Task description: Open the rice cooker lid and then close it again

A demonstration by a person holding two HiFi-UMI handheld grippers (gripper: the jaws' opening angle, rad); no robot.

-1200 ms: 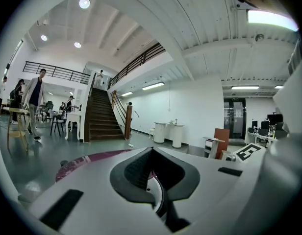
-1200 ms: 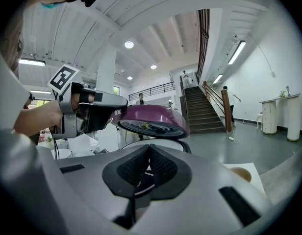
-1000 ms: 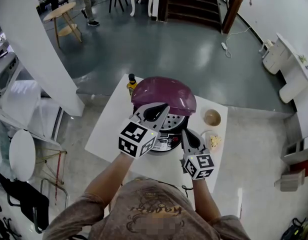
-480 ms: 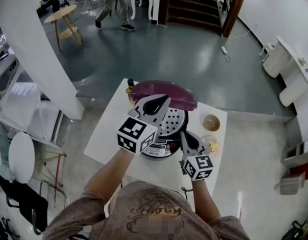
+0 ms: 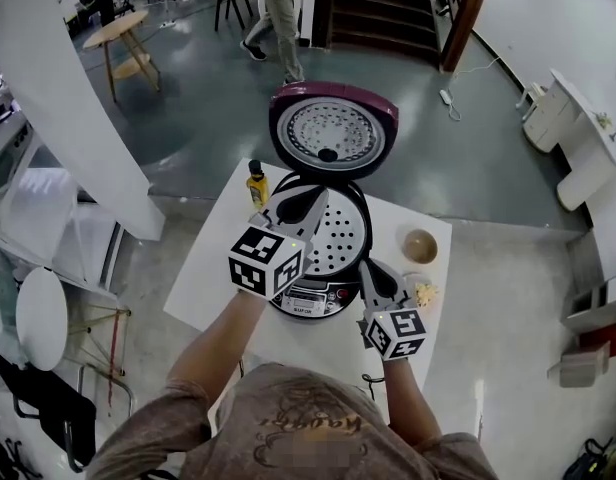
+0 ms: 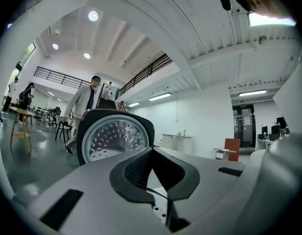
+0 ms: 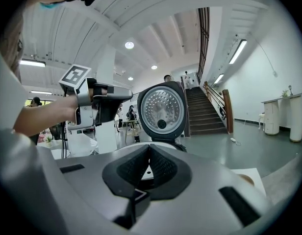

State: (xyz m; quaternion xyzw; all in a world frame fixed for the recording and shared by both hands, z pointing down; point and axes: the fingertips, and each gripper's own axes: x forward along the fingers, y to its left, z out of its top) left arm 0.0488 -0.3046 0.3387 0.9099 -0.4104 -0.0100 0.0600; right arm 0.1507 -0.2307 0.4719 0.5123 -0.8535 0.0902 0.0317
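Note:
The rice cooker stands on the white table with its purple lid swung fully up, so the perforated metal inner plate faces me. A perforated steam tray shows in the pot. My left gripper hovers shut over the pot's left rim and holds nothing. In the left gripper view the raised lid stands just beyond the shut jaws. My right gripper rests shut by the cooker's front right. Its view shows the lid ahead and the left gripper at the left.
A yellow-capped bottle stands left of the cooker. A brown bowl and a small dish of food sit to its right. A person walks on the floor behind, near a round wooden table.
The lid has swung from nearly shut to fully upright. My left gripper has shifted a little over the pot. The right gripper has kept still. The person behind has walked to the right.

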